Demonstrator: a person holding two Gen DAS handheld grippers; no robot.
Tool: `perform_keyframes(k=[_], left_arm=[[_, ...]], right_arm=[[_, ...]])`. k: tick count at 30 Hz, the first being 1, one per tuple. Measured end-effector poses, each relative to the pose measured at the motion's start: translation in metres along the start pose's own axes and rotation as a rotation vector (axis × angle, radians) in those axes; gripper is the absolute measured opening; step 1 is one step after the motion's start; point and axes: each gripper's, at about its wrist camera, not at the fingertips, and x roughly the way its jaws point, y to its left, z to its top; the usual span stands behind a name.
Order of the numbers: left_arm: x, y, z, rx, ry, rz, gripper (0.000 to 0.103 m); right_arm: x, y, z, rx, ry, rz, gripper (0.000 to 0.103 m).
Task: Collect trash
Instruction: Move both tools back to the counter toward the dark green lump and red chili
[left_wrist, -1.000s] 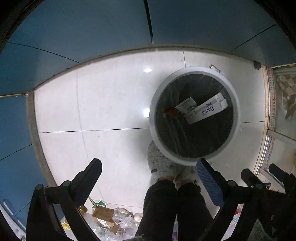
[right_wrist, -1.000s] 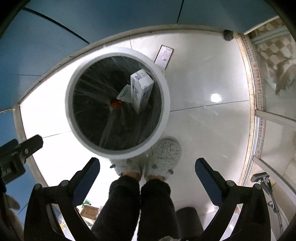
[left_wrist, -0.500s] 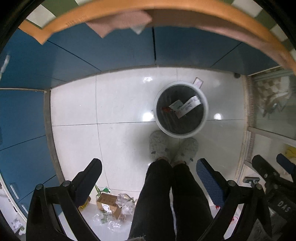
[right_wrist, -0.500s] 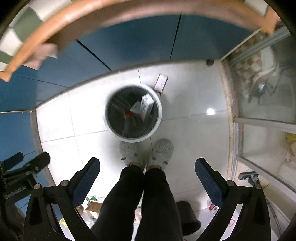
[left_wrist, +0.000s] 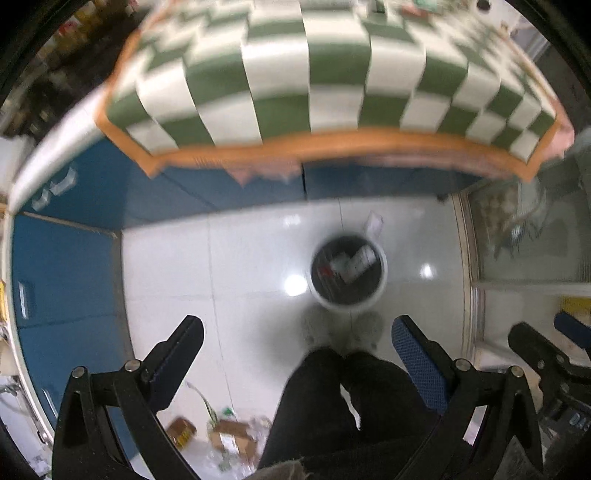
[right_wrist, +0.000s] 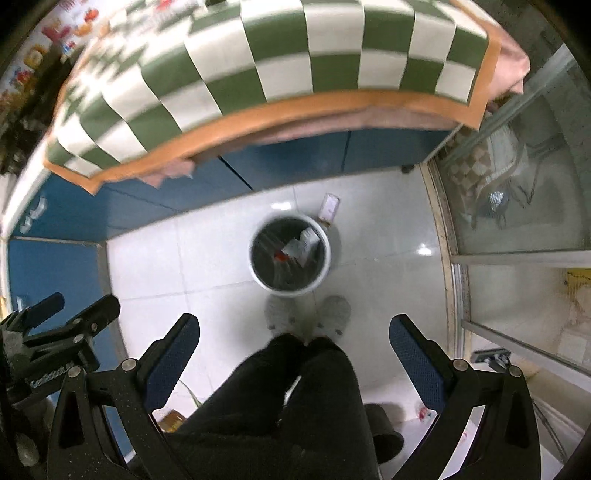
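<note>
A white round trash bin (left_wrist: 349, 304) with a dark liner stands on the white tiled floor, far below; it also shows in the right wrist view (right_wrist: 325, 271). Inside lie a white box (right_wrist: 308, 240) and a small red piece (right_wrist: 279, 256). My left gripper (left_wrist: 297, 354) is open and empty, high above the floor. My right gripper (right_wrist: 293, 350) is open and empty at a similar height. A table with a green and white checked cloth (left_wrist: 314, 81) fills the top of both views (right_wrist: 295, 62).
The person's dark legs (right_wrist: 295, 398) and grey slippers (right_wrist: 334, 312) stand just before the bin. Loose trash and a brown box (left_wrist: 231, 435) lie on the floor at lower left. A card (right_wrist: 330, 206) lies behind the bin. Blue cabinets (left_wrist: 62, 273) line the left and back.
Both grippers have risen a long way from just over the bin to above table height. The bin has shrunk in view and the checked tablecloth has come into sight.
</note>
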Motion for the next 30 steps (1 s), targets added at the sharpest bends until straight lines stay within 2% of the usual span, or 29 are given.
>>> perform_keyframes(k=[5, 8, 11, 13, 18, 20, 22, 23, 26, 28, 29, 30], left_arm=[[-0.043, 0.010, 0.055, -0.065, -0.148, 0.001, 0.103], [-0.065, 0.013, 0.100, -0.102, -0.245, 0.025, 0.103], [-0.075, 0.010, 0.142, -0.118, -0.274, 0.048, 0.103], [-0.074, 0.006, 0.175, -0.148, -0.267, 0.049, 0.103], [-0.039, -0.017, 0.247, -0.274, -0.160, -0.107, 0.103], [-0.022, -0.030, 0.270, -0.308, -0.127, -0.144, 0.102], [-0.002, -0.048, 0.294, -0.318, -0.097, -0.161, 0.090], [0.011, -0.058, 0.308, -0.314, -0.086, -0.164, 0.086], [0.040, -0.077, 0.334, -0.302, -0.054, -0.134, 0.061], [0.057, -0.083, 0.344, -0.295, -0.030, -0.110, 0.027], [0.062, -0.084, 0.346, -0.295, -0.024, -0.096, 0.022], [0.059, -0.084, 0.346, -0.298, -0.058, -0.086, 0.021]], right_arm=[[-0.042, 0.002, 0.050, 0.035, -0.095, 0.069, 0.103], [-0.064, 0.001, 0.096, 0.039, -0.150, 0.095, 0.103], [-0.078, -0.004, 0.145, 0.031, -0.185, 0.122, 0.103], [-0.080, -0.012, 0.186, 0.012, -0.203, 0.134, 0.103], [-0.071, -0.033, 0.297, -0.042, -0.219, 0.131, 0.103], [-0.058, -0.040, 0.337, -0.077, -0.215, 0.127, 0.100], [-0.042, -0.047, 0.373, -0.110, -0.199, 0.107, 0.084], [-0.033, -0.051, 0.388, -0.123, -0.186, 0.101, 0.081], [-0.006, -0.063, 0.427, -0.159, -0.154, 0.093, 0.080], [0.007, -0.065, 0.443, -0.197, -0.140, 0.097, 0.080], [0.014, -0.065, 0.449, -0.221, -0.129, 0.108, 0.080], [0.020, -0.062, 0.455, -0.258, -0.113, 0.126, 0.080]])
